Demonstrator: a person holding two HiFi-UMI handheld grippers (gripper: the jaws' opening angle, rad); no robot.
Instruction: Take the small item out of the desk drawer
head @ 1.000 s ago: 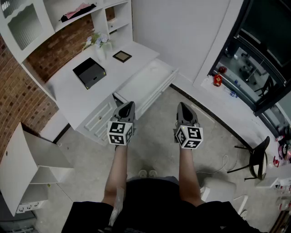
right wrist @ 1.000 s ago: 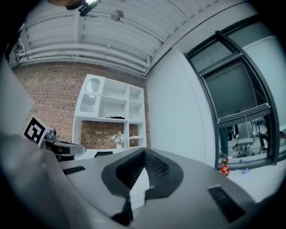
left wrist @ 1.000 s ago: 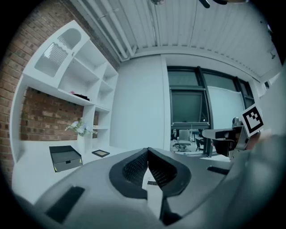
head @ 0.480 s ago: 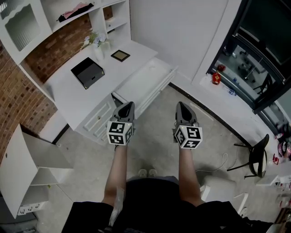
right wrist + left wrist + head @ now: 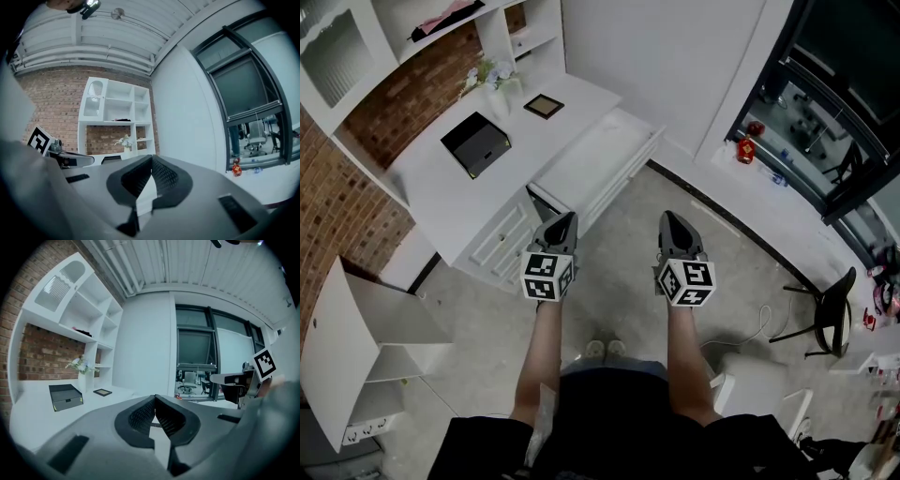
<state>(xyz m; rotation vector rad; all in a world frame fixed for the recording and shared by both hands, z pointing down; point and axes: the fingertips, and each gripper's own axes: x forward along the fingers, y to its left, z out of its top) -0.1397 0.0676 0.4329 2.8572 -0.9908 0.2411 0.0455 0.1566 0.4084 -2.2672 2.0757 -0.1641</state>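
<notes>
A pale grey floor runs up to a white desk set against a brick wall. Nearest, over the floor, the left gripper and the right gripper each have their jaws pressed together, pinching nothing and touching nothing. Just beyond them the desk's long white drawer stands pulled out. The small item cannot be made out inside it. Farther back a black open box sits on the desktop.
</notes>
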